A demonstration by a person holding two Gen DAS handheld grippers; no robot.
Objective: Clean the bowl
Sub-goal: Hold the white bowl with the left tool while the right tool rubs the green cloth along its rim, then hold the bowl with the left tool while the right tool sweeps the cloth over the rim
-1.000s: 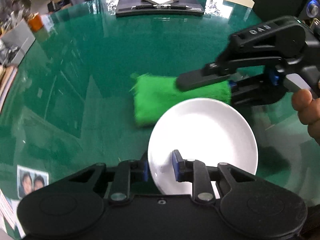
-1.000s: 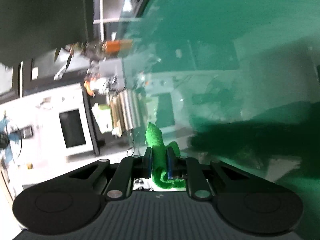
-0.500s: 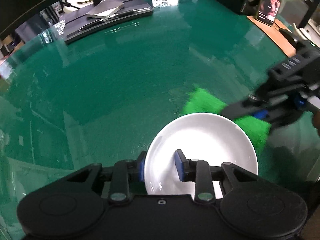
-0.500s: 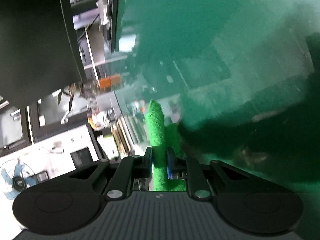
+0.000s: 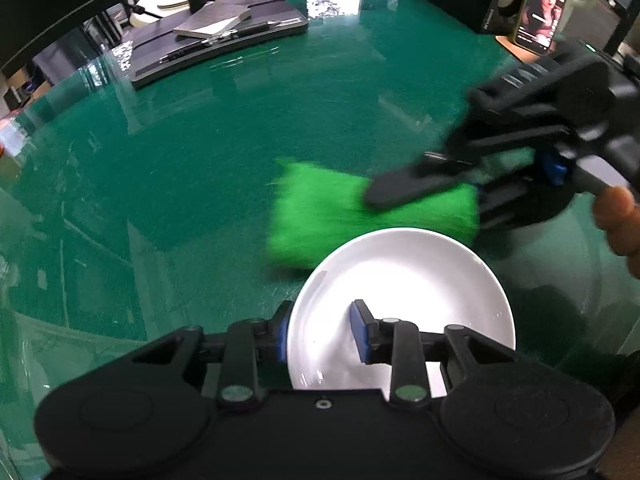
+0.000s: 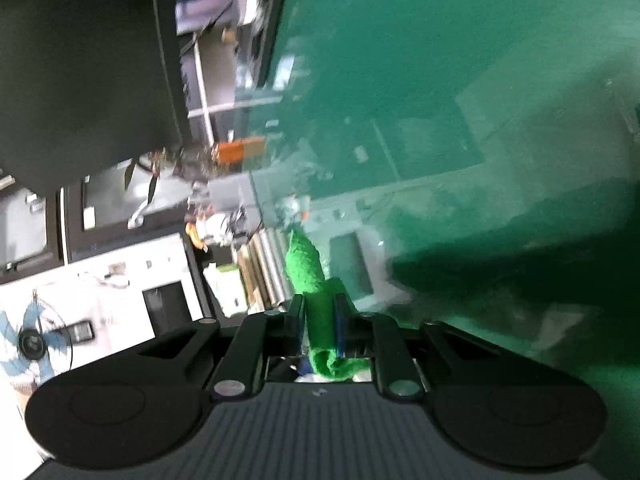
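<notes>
**White bowl pinched at its rim, green cloth hovering behind it**

We see the bowl in the lower centre of the left wrist view, a shallow, plain white dish over the green glass table. Nothing lies in it — the inside is bare and glossy, with a bright glare across the middle and a few faint specks near the bottom edge. Its rim reads as a clean, unbroken circle.

The left gripper is clamped on the bowl's near rim: one blue pad sits outside the wall at lower left, the other inside the basin, and the wall runs between them.

Just above the bowl in the frame, the green cloth is spread out and blurred, its lower edge meeting the bowl's far rim in the picture; we cannot tell whether it touches. The right gripper reaches in from the right edge, a person's fingers on its handle. In the right wrist view the right gripper is clenched on the folded cloth, which sticks up between the two pads towards the frame's centre.

Along the top of the left wrist view sit a dark tray with a notebook on it, upper left, and a phone with a lit screen, upper right.
</notes>
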